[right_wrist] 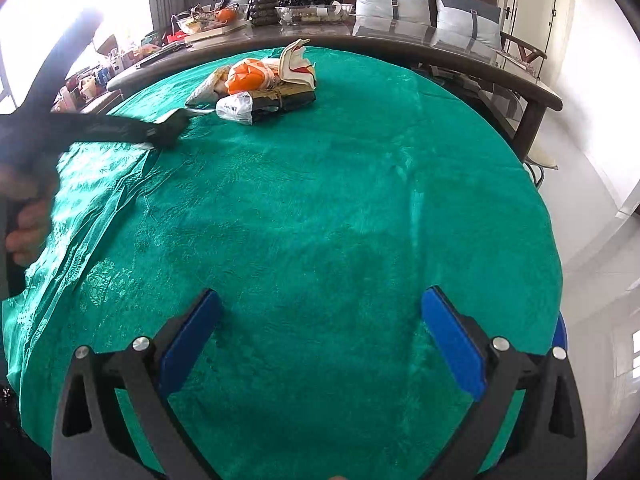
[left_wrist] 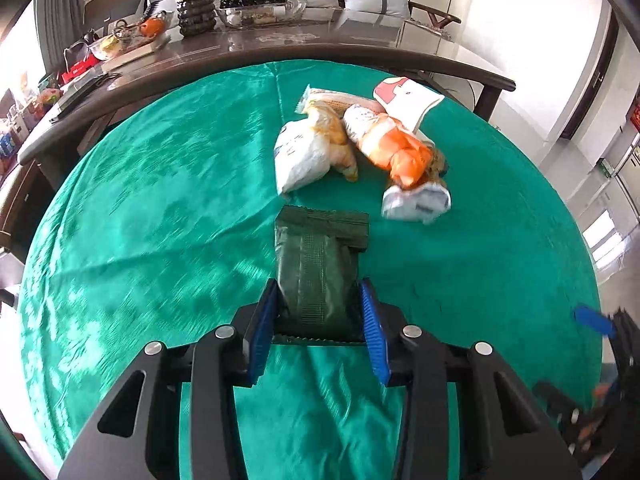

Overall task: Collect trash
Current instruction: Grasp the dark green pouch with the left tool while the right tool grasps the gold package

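A dark green foil packet (left_wrist: 316,264) sits between the blue pads of my left gripper (left_wrist: 320,300), which is shut on its near end just above the green tablecloth (left_wrist: 160,200). Beyond it lies a pile of trash: a white bag (left_wrist: 304,156), an orange wrapper (left_wrist: 400,152), a red-and-white packet (left_wrist: 408,98) and a crumpled white wrapper (left_wrist: 416,200). In the right wrist view my right gripper (right_wrist: 320,320) stands open over bare cloth with nothing between its pads. The trash pile (right_wrist: 260,80) lies far ahead of it.
A long dark table (left_wrist: 280,46) curves behind the round one, carrying bowls, a potted plant (left_wrist: 192,0) and clutter. Cushioned seats stand behind it. A hand (right_wrist: 28,224) holds the blurred left gripper at the left edge. The cloth is wrinkled on the left.
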